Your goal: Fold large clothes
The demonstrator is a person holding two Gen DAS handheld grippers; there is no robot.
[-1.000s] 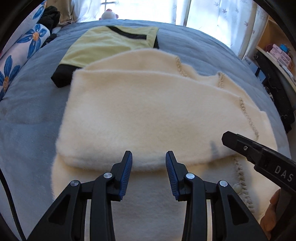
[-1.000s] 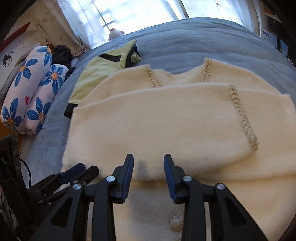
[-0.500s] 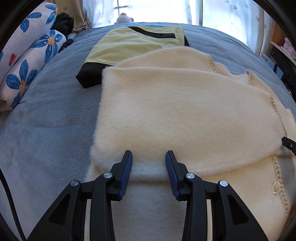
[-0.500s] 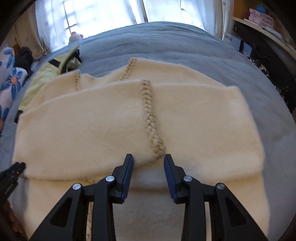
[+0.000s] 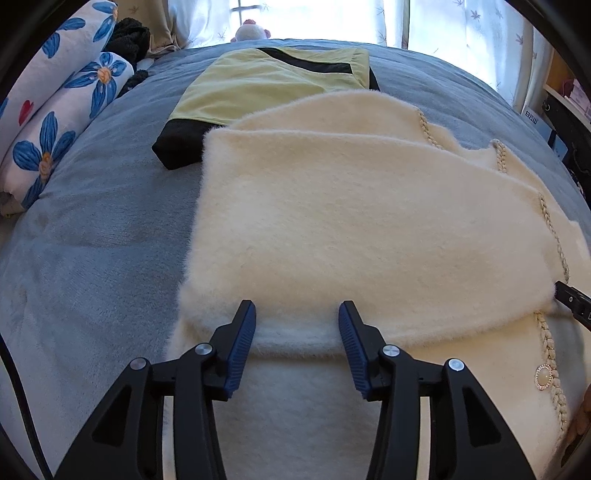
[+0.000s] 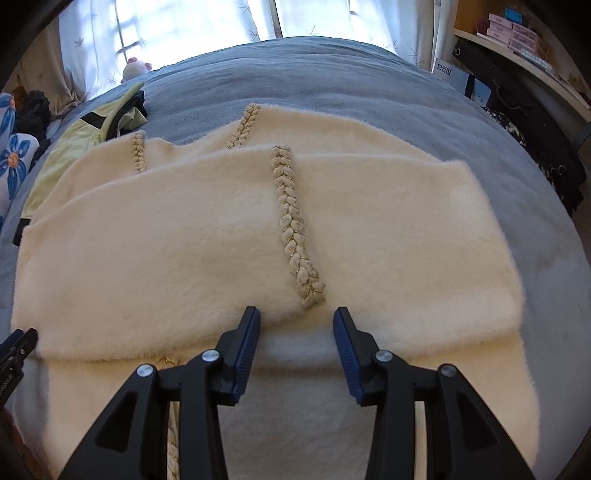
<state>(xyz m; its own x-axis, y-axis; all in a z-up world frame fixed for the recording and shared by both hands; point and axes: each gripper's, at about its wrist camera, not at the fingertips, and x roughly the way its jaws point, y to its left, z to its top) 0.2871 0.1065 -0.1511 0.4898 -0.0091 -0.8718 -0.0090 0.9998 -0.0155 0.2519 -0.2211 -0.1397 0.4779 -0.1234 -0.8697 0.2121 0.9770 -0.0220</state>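
Note:
A fluffy cream cardigan (image 5: 351, 229) (image 6: 184, 240) with braided trim (image 6: 291, 225) and a pearl button (image 5: 543, 376) lies flat on a blue-grey bed, its sleeves folded across the body. My left gripper (image 5: 297, 317) hovers at the near edge of the folded layer on the cardigan's left part. Its jaws are opening, with only the fold's edge below the gap and no fabric pinched. My right gripper (image 6: 297, 321) hangs over the same fold edge just below the braid's end; its jaws are opening too, and nothing is pinched between them.
A folded yellow-green and black garment (image 5: 273, 85) lies behind the cardigan. Floral pillows (image 5: 55, 122) line the left side of the bed (image 5: 92, 240), dark clothes and a small plush toy (image 5: 251, 31) the far edge. Shelves with boxes (image 6: 517, 33) stand to the right.
Both grippers' jaws have spread wider. The left view has shifted left along the fold edge, the right view has swung right to the braid's end.

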